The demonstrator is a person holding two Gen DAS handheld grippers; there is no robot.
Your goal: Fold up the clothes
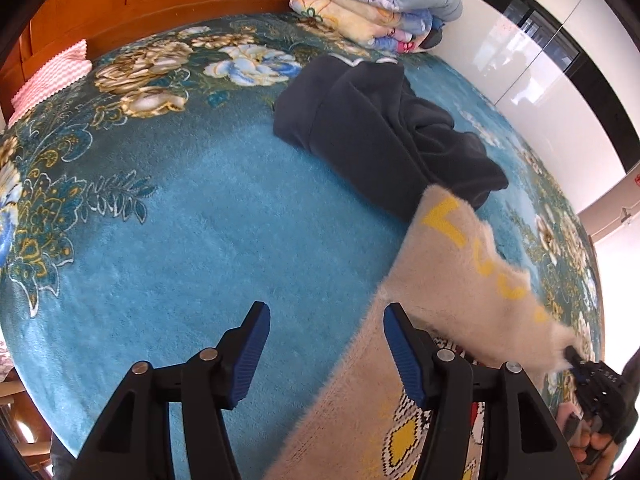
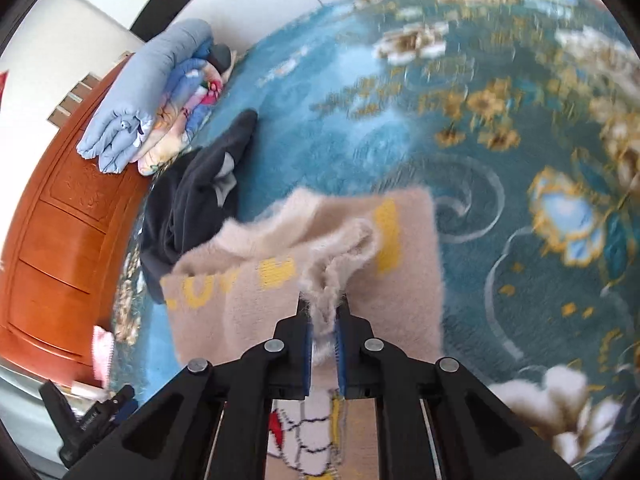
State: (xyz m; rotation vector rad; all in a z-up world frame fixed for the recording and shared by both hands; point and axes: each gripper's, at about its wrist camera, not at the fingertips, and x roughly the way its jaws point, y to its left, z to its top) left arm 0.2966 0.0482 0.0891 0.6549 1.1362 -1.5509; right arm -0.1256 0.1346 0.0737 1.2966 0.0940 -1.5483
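one gripper (image 2: 322, 320) (right) pinches the beige sweater (image 2: 248, 288).

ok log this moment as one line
step: fold beige sweater | right gripper: shut on sweater edge, lifted over blue blanket | left gripper: open, holding nothing | dark garment: untouched

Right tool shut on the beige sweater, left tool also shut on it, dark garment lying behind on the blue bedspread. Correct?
Not quite: the left tool is open, gripping nothing, per the left wrist view. The right tool is shut on the beige sweater; the dark garment lies on the blue bedspread.
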